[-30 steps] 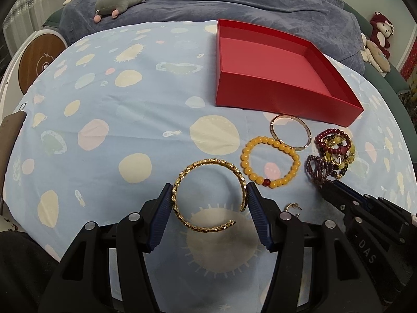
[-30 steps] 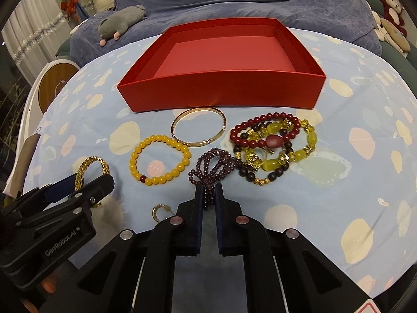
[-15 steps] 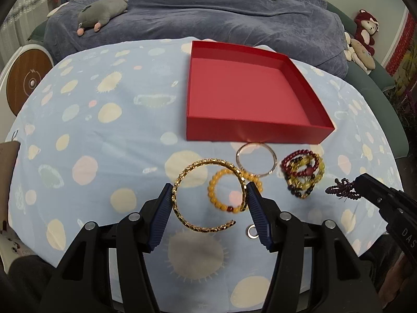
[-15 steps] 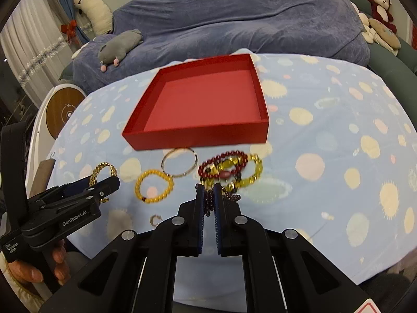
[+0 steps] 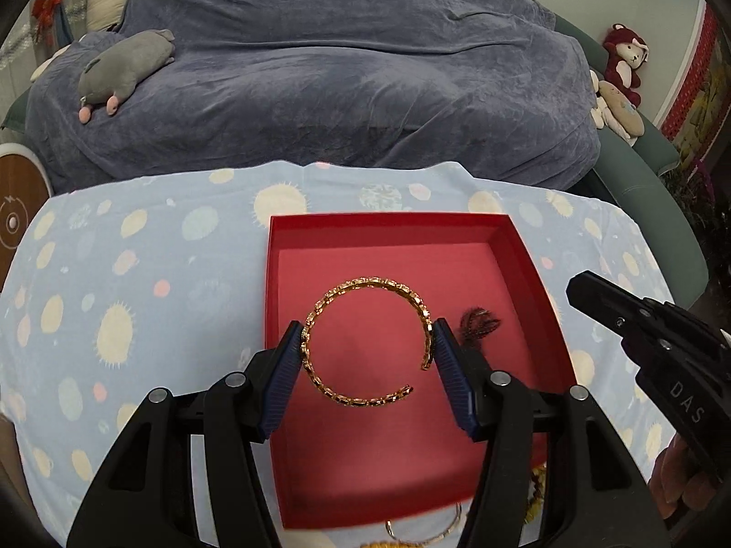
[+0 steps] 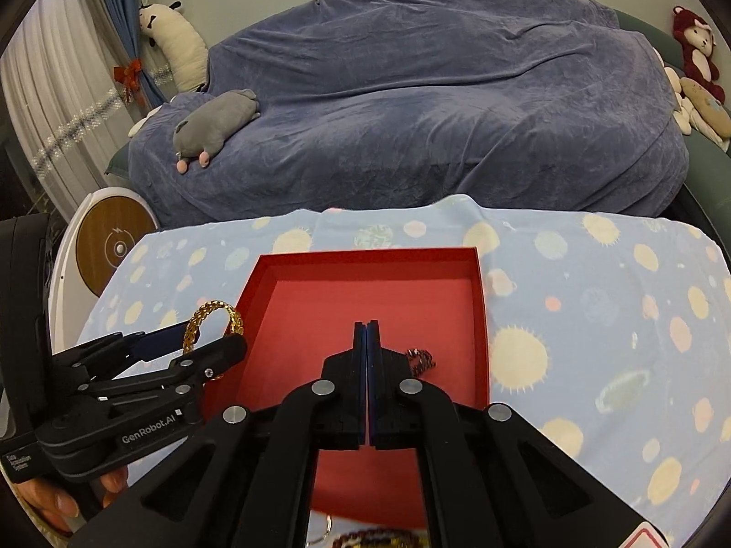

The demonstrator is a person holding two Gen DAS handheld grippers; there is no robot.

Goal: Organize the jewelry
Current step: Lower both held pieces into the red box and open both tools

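Note:
My left gripper (image 5: 368, 351) is shut on an open gold chain bangle (image 5: 365, 342) and holds it above the red box (image 5: 411, 246). The bangle also shows in the right wrist view (image 6: 214, 319) at the box's left edge (image 6: 256, 301). A dark purple bead bracelet (image 5: 477, 322) lies inside the box on its floor. In the right wrist view it lies (image 6: 421, 360) just right of my right gripper (image 6: 367, 326), whose jaws are pressed together and empty above the box.
A thin gold bangle (image 5: 425, 534) and beaded bracelets (image 6: 379, 539) lie on the spotted blue tablecloth (image 5: 137, 292) in front of the box. A blue-covered sofa (image 6: 411, 114) with plush toys stands behind the table. A round white device (image 6: 109, 242) is at left.
Both grippers moved forward from the jewelry pile to above the red box. The purple bead bracelet has left my right gripper and now lies in the box. The left still holds the gold bangle.

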